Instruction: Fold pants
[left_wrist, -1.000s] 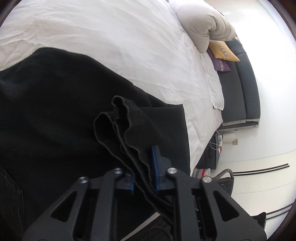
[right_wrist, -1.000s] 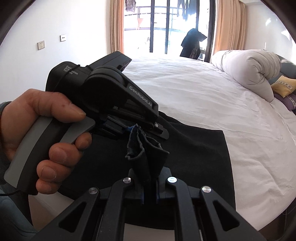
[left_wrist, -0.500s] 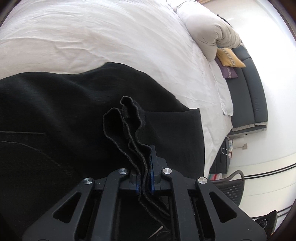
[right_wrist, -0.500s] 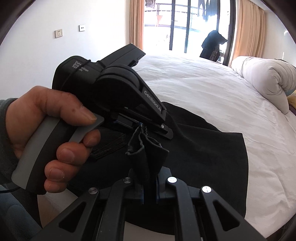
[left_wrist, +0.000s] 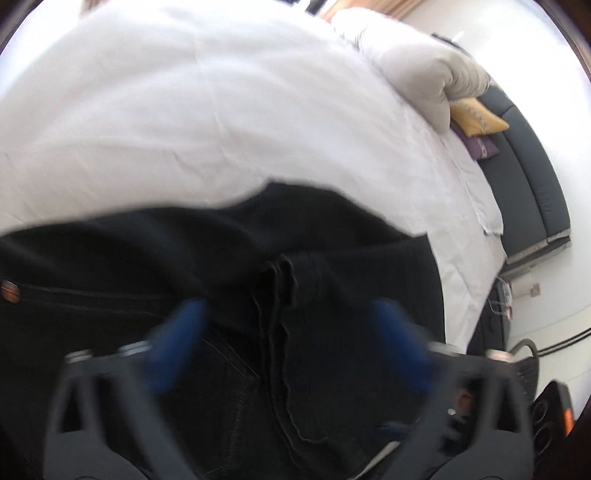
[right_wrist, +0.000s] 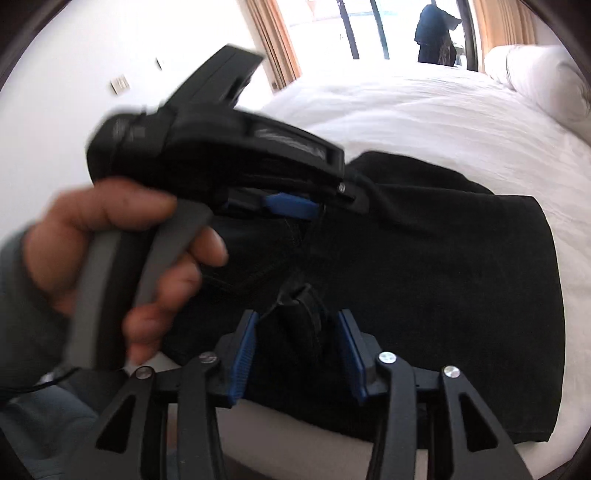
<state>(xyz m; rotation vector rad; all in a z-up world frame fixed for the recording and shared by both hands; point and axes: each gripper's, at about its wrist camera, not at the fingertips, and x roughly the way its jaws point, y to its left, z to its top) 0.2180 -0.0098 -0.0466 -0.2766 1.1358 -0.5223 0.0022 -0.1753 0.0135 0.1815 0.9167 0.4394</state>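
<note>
I saw both my grippers' jaws opening off the folded black cotton pants (right_wrist: 424, 258): left gripper (left_wrist: 291, 325) wide, right gripper (right_wrist: 299, 350) half apart, bunched hem loose between, lower centre.

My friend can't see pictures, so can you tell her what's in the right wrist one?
The right gripper jaws are opening around a bunched bit of black pants that lie folded on a white bed. A hand holds the left gripper just beyond, over the pants. A pillow and a bright window are behind.

One pair of black pants (left_wrist: 332, 240), two claws, one white bed (left_wrist: 221, 110), two small cushions.
</note>
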